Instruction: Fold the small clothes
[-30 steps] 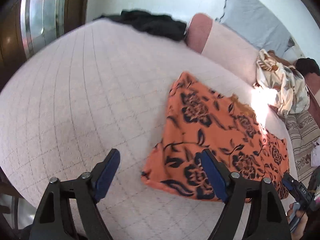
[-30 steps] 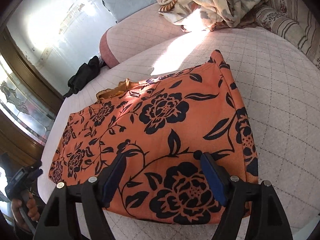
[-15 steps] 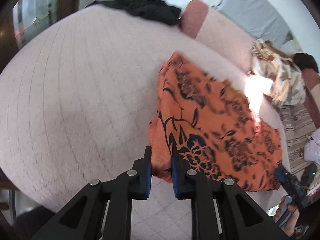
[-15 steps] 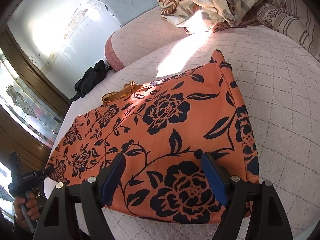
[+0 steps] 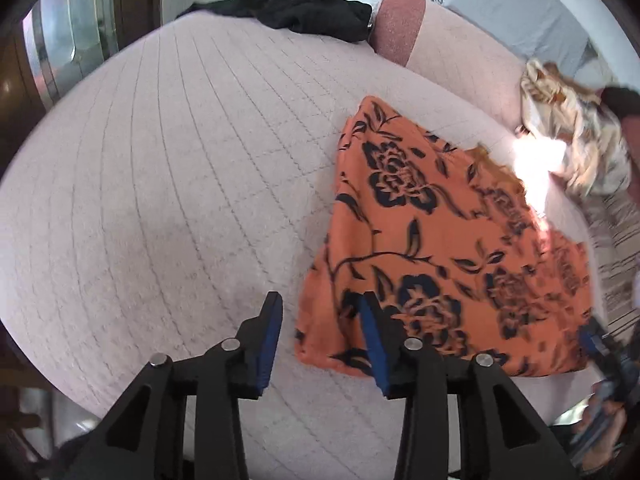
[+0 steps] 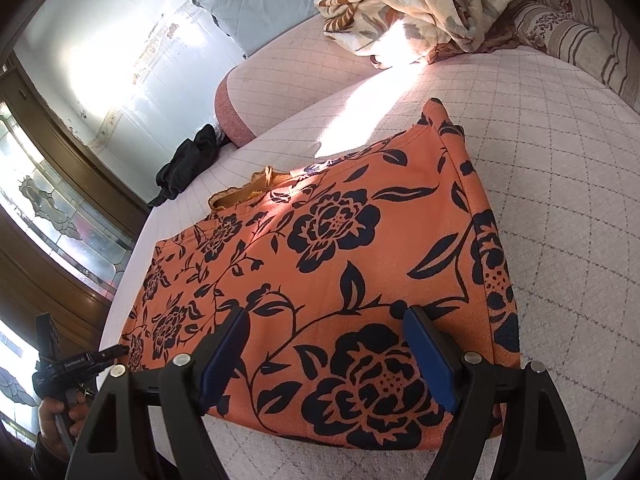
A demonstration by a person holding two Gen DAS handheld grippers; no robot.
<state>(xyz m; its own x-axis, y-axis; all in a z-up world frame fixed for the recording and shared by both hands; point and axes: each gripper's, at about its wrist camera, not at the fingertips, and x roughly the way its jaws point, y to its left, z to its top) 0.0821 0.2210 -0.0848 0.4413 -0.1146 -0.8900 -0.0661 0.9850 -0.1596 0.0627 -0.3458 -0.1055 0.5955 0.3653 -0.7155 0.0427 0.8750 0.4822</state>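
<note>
**Orange floral garment flat on the bed, both hand-held grippers parted**

The orange garment with dark floral print point(image 6: 360, 264) lies spread flat on the quilted pale pink bed point(image 5: 160, 200), close to the bed's near edge and toward its right side as the left wrist view shows it. A band of sunlight crosses the garment's far edge, where a frilled orange trim point(image 6: 244, 194) sticks out.

The left hand-held gripper point(image 5: 320, 332) hovers over the garment's near left corner. Its jaws have just been opening after a pinch; they now stand partly apart, with the corner of the cloth between the blue pads but not pressed by them. The left pad is over bare bed cover, the right pad over the print.

The right hand-held gripper point(image 6: 328, 348) sits above the garment's near edge, jaws wide apart, with a large printed flower showing between the pads. It clamps nothing.

At the bed's far left edge lies a crumpled black cloth point(image 5: 296, 12). A bolster point(image 6: 256, 92) runs along the far side, a grey pillow point(image 6: 256, 4) leans behind it, and a cream patterned blanket point(image 6: 432, 4) is heaped at the far right beside a striped cushion point(image 6: 576, 40).
</note>
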